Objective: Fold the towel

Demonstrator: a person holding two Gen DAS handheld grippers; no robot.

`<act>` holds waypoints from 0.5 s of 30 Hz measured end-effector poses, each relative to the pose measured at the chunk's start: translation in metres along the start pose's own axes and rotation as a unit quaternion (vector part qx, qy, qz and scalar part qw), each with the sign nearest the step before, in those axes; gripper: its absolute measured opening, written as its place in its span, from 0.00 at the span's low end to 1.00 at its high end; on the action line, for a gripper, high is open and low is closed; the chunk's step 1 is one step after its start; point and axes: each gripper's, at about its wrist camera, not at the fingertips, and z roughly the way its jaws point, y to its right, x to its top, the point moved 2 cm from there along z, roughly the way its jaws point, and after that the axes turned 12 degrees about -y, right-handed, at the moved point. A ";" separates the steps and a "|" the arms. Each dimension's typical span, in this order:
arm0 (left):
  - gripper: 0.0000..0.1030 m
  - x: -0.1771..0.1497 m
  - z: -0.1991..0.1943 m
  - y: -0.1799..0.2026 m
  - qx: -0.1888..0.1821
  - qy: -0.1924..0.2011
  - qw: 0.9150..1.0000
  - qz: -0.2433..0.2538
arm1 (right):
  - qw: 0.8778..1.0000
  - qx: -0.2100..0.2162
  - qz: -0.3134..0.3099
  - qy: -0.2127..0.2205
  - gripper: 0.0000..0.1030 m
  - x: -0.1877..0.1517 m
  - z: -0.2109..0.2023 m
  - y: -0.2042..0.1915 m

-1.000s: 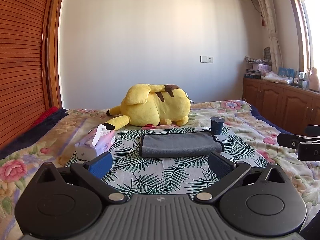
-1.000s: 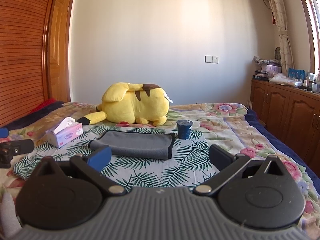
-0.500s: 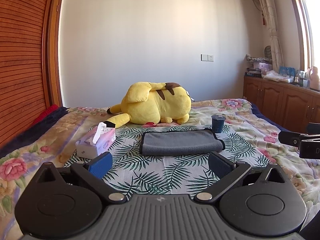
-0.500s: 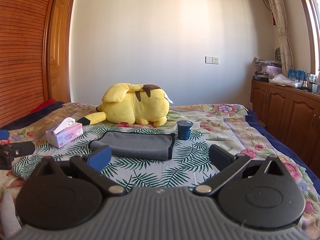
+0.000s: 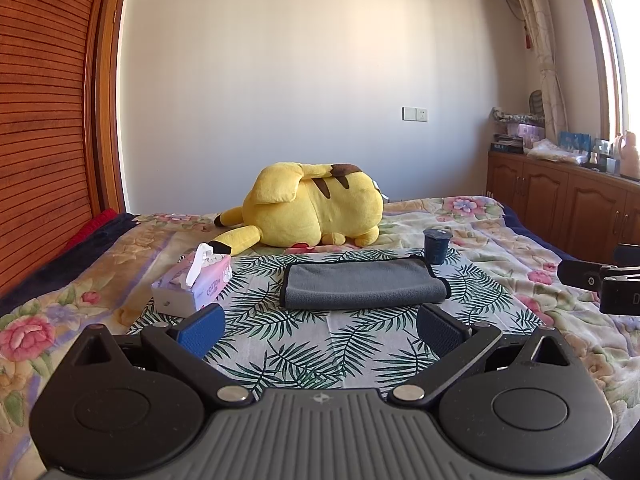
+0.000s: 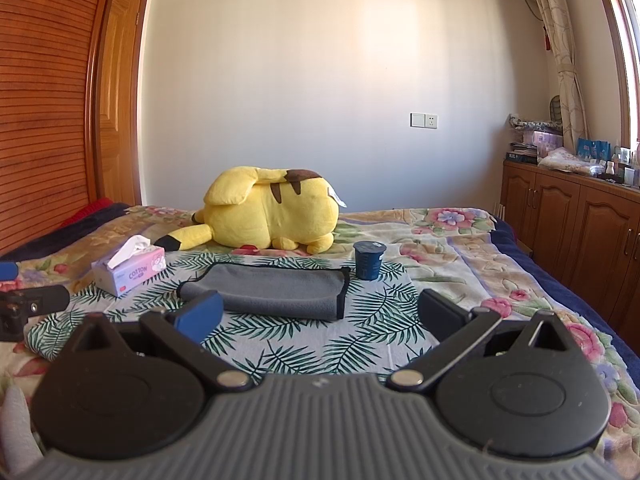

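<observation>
A grey towel [image 5: 362, 285] lies folded into a flat rectangle on a palm-leaf cloth [image 5: 304, 344] on the bed; it also shows in the right wrist view [image 6: 276, 290]. My left gripper [image 5: 320, 330] is open and empty, held back from the towel's near edge. My right gripper [image 6: 318, 316] is open and empty, also short of the towel. The right gripper's tip shows at the right edge of the left wrist view [image 5: 600, 280]. The left gripper's tip shows at the left edge of the right wrist view [image 6: 28, 306].
A yellow plush toy [image 5: 316, 210] lies behind the towel. A pink tissue box [image 5: 196, 286] stands to the towel's left. A dark blue cup [image 5: 437, 244] stands at its far right corner. Wooden cabinets [image 6: 580, 236] line the right wall, a slatted wardrobe [image 5: 44, 112] the left.
Both grippers have drawn slightly back and up from the towel. The towel lies unmoved and both grippers stay open.
</observation>
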 end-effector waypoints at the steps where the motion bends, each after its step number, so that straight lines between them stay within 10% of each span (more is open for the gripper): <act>1: 0.84 0.000 0.000 0.000 0.000 0.000 1.000 0.000 | 1.000 0.000 0.000 0.000 1.00 0.000 0.000 0.000; 15: 0.84 -0.002 0.001 -0.002 0.001 -0.002 1.000 0.000 | 1.000 0.000 0.000 0.000 1.00 0.000 0.000 0.000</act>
